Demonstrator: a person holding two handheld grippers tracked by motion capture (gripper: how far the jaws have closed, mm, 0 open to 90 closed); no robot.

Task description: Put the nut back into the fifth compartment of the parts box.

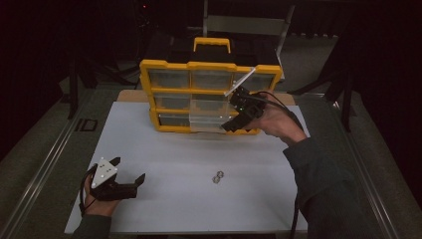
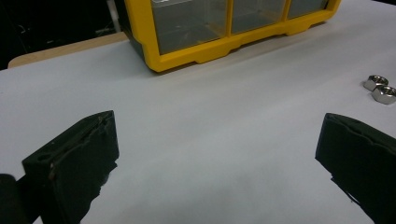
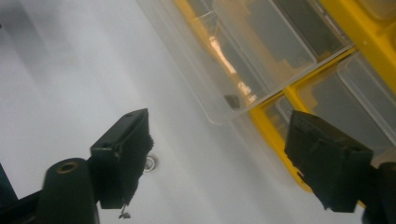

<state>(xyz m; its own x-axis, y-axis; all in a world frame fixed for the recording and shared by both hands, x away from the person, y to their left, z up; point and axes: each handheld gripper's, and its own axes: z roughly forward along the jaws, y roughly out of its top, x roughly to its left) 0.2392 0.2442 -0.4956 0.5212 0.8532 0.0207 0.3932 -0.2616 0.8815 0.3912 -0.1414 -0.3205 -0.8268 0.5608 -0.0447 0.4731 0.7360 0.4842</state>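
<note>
On table, yellow organizer [image 1: 209,94], bottom drawer [image 1: 208,122] pulled out

I am wearing dark grey-green long sleeves [image 1: 318,174] and carrying a matte black two-jaw gripper in each hand. My left gripper [image 1: 130,170] is wearing a pale grey three-cornered plate [image 1: 104,172] dotted with dark screw heads, a black cable [image 1: 82,191] trailing from it. My right gripper [image 1: 234,124] is showing chunky black jaw blocks with worn, frayed pads [image 3: 135,154].

White table [image 1: 164,149] bears a yellow drawer cabinet [image 1: 171,74] and seemingly two nuts [image 1: 218,177].
</note>
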